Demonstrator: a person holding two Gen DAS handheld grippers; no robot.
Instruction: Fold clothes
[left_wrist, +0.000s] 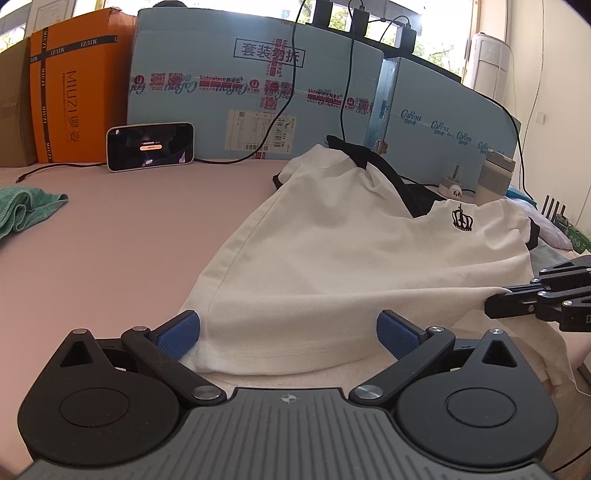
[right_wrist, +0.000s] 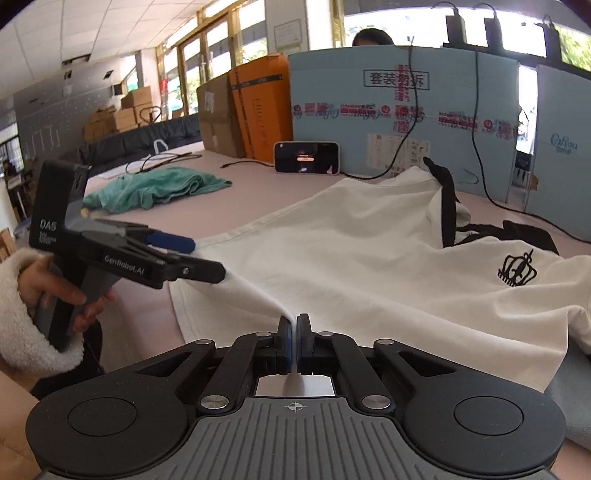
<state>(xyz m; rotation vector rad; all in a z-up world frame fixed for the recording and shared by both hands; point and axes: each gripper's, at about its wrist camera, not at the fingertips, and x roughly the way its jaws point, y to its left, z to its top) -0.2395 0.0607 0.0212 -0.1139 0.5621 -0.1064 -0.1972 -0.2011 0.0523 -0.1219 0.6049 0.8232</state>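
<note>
The white shirt (right_wrist: 354, 258) hem is pinched by the right claw (right_wrist: 294, 332); the left claw (left_wrist: 288, 332) is gaping wide, so a lopsided, bunched fold could easily be made.

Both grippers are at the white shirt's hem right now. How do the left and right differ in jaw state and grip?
The left gripper has its jaws spread wide, the hem of the white shirt lying between its blue pads unpinched; the right gripper is shut, pinching a fold of that hem. The left sits at the shirt's left corner; the right holds further along the edge. Both are the same black tool with blue pads, at the near hem.
</note>
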